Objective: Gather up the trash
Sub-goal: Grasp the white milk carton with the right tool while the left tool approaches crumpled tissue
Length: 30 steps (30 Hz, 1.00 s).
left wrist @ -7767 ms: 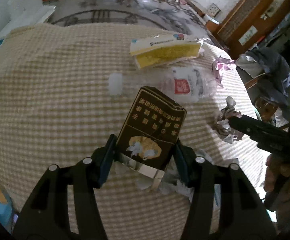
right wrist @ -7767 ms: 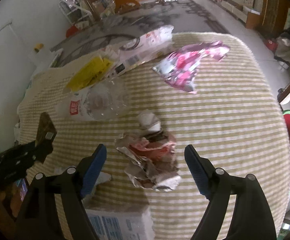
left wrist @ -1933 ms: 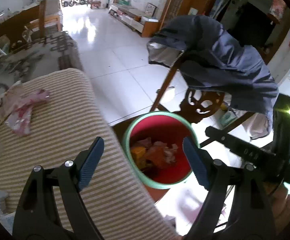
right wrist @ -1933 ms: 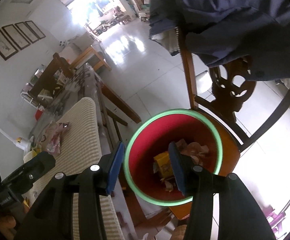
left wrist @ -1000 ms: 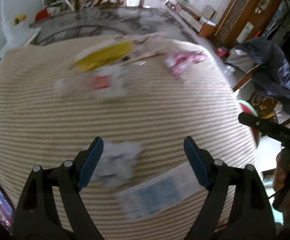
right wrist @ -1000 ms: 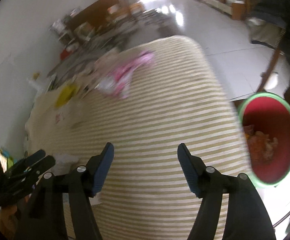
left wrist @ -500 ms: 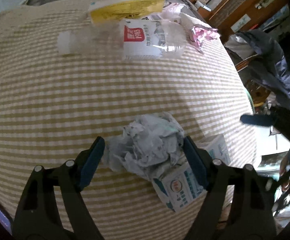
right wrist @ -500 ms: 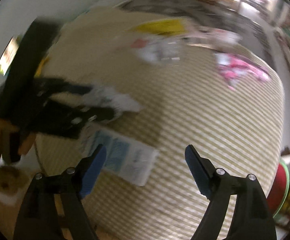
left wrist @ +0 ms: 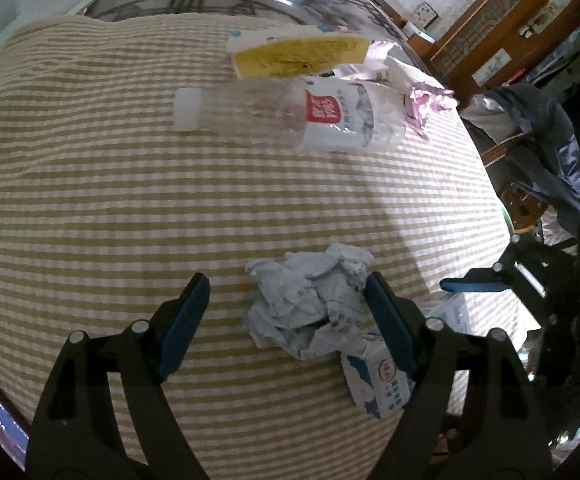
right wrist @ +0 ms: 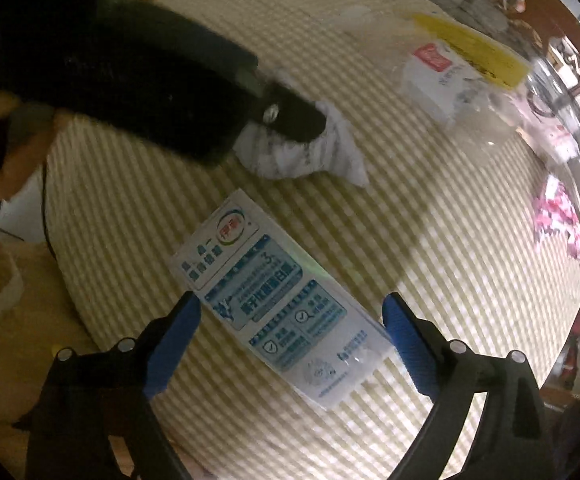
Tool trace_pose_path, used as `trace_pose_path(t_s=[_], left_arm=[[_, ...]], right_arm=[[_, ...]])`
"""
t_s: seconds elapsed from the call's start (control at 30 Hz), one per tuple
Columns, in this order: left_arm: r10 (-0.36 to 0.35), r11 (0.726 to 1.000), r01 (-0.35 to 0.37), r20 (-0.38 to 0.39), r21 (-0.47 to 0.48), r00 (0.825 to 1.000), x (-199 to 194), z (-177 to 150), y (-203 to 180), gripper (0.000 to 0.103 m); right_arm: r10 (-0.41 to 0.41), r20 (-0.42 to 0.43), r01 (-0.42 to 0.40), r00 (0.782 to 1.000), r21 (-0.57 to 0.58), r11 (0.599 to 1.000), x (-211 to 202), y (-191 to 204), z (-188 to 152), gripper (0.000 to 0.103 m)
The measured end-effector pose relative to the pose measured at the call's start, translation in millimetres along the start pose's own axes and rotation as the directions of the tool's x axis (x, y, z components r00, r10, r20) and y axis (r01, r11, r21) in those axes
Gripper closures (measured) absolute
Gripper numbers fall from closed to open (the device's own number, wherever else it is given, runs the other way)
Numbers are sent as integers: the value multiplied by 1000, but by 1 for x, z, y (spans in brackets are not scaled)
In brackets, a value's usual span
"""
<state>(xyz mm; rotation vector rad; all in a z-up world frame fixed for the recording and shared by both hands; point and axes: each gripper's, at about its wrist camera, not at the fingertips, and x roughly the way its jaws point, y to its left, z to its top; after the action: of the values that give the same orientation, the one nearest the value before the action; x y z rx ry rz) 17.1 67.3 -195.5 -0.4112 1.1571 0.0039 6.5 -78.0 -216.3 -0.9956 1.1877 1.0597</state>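
- Straddling the crumpled paper wad (left wrist: 309,300), the left gripper (left wrist: 286,308) has its jaws spread wide; the right-side pad touches the wad.
- Just beside the wad, toward the striped tablecloth's (left wrist: 90,200) edge, lies a flattened blue-and-white carton (right wrist: 278,312).
- The right gripper (right wrist: 291,336) gapes around that carton.
- Beyond the wad lies a clear plastic bottle (left wrist: 290,116).

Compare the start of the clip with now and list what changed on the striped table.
The dark cigarette pack and the crumpled reddish wrapper are gone. Both grippers, open, now straddle new pieces: left gripper the paper wad, right gripper the blue-and-white carton. The bottle stayed.
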Motion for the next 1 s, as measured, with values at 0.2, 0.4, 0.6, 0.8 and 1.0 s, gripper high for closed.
trace_pose_path(t_s=[0.2, 0.4, 0.6, 0.8, 1.0], left_arm=[[3, 1000, -3, 11, 2, 1000, -4, -1, -1, 25], [5, 1000, -5, 9, 29, 1000, -3, -4, -7, 25], [7, 996, -9, 17, 85, 1000, 0, -5, -16, 25], [-3, 989, 4, -7, 148, 1000, 8, -6, -29, 25], [-9, 978, 12, -15, 208, 1000, 7, -11, -41, 25]], right_arm=[[-23, 26, 22, 999, 59, 998, 1, 2, -17, 42], [-43, 36, 29, 998, 329, 944, -1, -32, -56, 43], [-80, 61, 20, 995, 659, 752, -1, -65, -96, 43], [-48, 136, -79, 990, 787, 613, 1, -77, -114, 40], [-79, 137, -63, 987, 797, 601, -10, -93, -124, 33]])
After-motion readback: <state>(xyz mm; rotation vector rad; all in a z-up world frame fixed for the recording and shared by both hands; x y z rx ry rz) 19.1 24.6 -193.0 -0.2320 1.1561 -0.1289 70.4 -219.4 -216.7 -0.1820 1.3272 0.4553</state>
